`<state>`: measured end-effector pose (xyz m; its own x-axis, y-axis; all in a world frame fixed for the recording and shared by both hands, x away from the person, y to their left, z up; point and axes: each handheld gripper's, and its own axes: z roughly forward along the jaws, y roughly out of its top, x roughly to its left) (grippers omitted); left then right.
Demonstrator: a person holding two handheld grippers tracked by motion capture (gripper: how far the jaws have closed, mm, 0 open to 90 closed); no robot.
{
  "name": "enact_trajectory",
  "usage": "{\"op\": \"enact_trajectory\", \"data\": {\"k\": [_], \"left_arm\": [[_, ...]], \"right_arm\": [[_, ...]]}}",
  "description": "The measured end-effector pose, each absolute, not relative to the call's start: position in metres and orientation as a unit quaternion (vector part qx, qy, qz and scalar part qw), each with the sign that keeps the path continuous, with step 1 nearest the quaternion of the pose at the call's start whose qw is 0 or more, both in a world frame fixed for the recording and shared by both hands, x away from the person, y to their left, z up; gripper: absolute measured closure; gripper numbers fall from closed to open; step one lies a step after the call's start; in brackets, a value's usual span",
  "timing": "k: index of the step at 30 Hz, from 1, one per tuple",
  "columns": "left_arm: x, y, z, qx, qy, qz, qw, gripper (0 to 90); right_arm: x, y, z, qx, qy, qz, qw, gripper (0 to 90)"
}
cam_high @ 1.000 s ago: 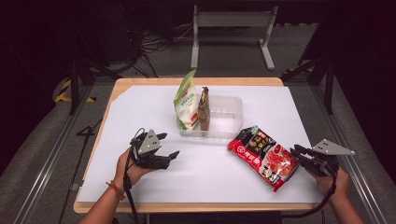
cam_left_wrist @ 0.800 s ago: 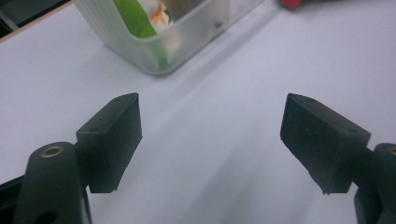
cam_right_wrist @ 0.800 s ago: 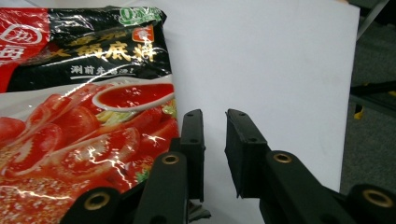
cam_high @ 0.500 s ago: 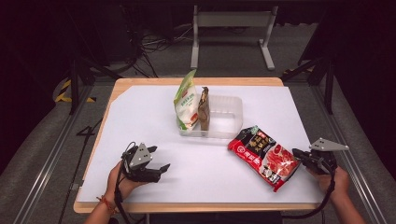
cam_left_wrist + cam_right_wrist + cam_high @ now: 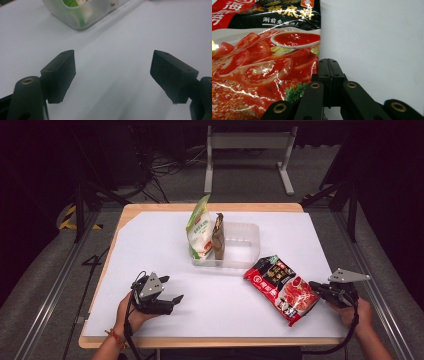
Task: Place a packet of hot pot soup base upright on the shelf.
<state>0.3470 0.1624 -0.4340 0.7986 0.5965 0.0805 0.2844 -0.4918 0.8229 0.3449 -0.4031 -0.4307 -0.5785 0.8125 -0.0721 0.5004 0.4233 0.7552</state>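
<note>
Now that your right gripper (image 5: 329, 62) has just closed its jaws on the edge of the red soup-base packet (image 5: 282, 287), lying right of the clear tub (image 5: 240, 245), lifting it can begin; your left gripper (image 5: 172, 300) waits wide open, empty.
</note>
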Motion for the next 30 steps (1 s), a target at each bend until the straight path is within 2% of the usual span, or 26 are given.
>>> {"op": "enact_trajectory", "data": {"k": [22,30], "left_arm": [[0.350,0.162,-0.436,0.842,0.269,0.171,0.436,20.6],[0.349,0.164,-0.435,0.838,0.271,0.175,0.440,20.6]], "right_arm": [[0.326,-0.367,-0.424,0.299,0.861,0.372,0.175,90.0],[0.336,-0.371,-0.431,0.339,0.857,0.335,0.195,90.0]]}}
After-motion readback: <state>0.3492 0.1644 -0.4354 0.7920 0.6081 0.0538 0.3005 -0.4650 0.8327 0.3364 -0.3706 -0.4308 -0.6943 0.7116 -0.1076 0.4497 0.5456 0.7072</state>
